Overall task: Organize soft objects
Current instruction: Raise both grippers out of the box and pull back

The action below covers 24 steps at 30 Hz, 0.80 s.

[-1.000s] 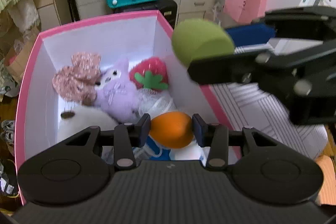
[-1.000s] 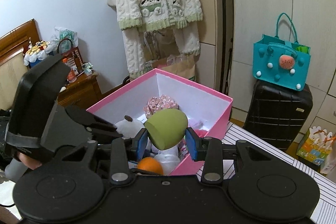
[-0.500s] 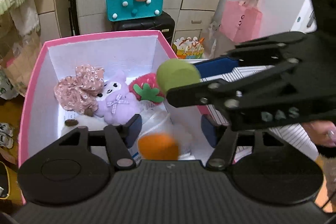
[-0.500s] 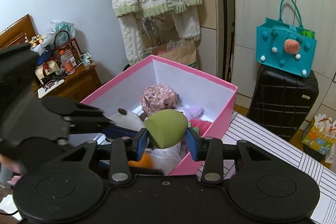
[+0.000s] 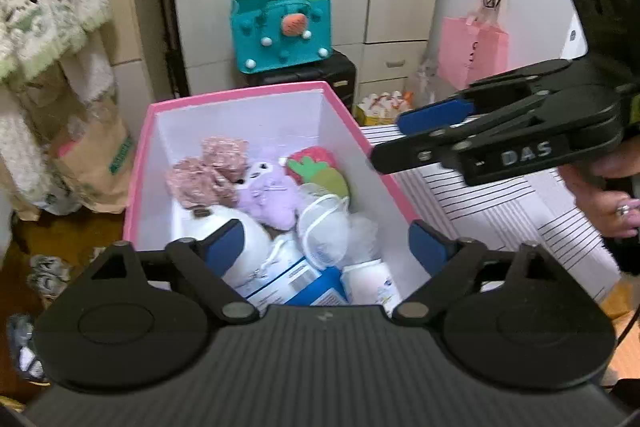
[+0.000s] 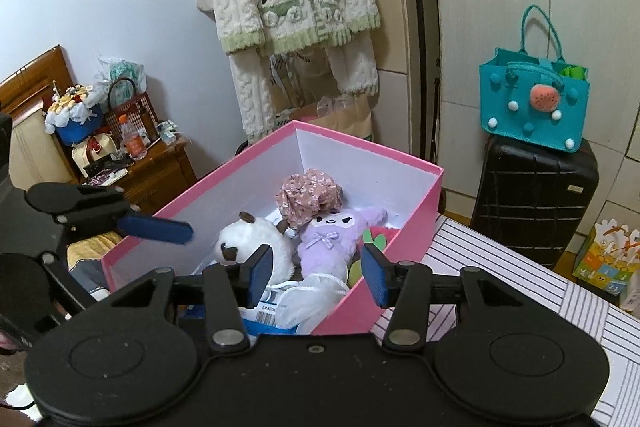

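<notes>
Left gripper [image 5: 328,247]: jaws spread wide, nothing between them; poised over the near end of the pink box [image 5: 140,163].

Right gripper [image 6: 316,277]: jaws likewise well apart and empty, held over the box's near corner; seen from the left camera it reaches in from the right, above the box rim.

Box contents, near to far:
- blue-and-white cartons [image 5: 288,279] and a white bottle [image 5: 370,283], directly below the left gripper.
- white mesh puff [image 5: 324,227], just beyond the left gripper's fingertips.
- white plush [image 6: 256,243], brown ears, beside the right gripper's left finger.
- purple plush [image 6: 328,243], centre of box, touching the white plush.
- strawberry toy [image 5: 312,163], against the right wall; a green piece [image 5: 330,183] lies on it, possibly the sponge, too blurred to say.
- pink floral scrunchie [image 6: 310,195], toward the far wall.

Beyond the box: striped table [image 6: 520,287], black suitcase [image 6: 536,199] with a teal bag [image 6: 536,103] on top.
</notes>
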{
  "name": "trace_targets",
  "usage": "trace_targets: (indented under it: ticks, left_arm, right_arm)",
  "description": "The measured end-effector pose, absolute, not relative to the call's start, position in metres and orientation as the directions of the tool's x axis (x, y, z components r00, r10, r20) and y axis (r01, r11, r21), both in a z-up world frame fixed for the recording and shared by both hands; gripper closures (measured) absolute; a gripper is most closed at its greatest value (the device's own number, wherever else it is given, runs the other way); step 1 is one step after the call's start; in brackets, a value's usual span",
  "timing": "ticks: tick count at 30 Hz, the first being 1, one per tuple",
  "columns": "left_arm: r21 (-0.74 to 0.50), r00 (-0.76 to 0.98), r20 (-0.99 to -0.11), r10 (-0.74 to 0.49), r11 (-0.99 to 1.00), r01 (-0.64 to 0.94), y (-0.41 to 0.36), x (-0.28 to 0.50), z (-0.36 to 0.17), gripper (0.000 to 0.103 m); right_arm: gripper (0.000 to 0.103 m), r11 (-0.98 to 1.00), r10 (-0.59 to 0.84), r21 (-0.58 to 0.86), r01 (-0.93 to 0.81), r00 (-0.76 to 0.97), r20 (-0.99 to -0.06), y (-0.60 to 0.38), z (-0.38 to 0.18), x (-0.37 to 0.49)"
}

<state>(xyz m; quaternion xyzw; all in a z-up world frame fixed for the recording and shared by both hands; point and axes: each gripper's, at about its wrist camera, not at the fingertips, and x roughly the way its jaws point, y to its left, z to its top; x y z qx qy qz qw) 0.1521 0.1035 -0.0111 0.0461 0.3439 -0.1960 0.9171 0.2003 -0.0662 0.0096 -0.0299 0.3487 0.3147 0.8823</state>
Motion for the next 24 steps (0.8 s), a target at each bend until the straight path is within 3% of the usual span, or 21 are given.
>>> trace_targets:
  ticks: [5, 16, 18, 24]
  left_arm:
    - [0.006, 0.706, -0.655, -0.270, 0.932, 0.363, 0.104, 0.128, -0.001, 0.005]
    - [0.017, 0.686, -0.696, -0.213, 0.950, 0.312, 0.107, 0.085, 0.018, 0.003]
    - [0.012, 0.690, -0.694, -0.208, 0.954, 0.299, 0.107, 0.079, 0.020, 0.003]
    - [0.022, 0.707, -0.681, -0.194, 0.959, 0.284, 0.101, 0.057, 0.030, 0.003]
  right_arm:
    - [0.046, 0.809, 0.527, 0.149, -0.569, 0.590, -0.611, -0.073, 0.021, 0.175]
    - [0.031, 0.830, 0.488, 0.083, -0.551, 0.647, -0.586, -0.083, 0.050, 0.109]
    - [0.018, 0.837, 0.481, 0.081, -0.541, 0.657, -0.581, -0.088, 0.055, 0.098]
    - [0.000, 0.888, 0.398, 0.046, -0.457, 0.717, -0.572, -0.099, 0.065, 0.067]
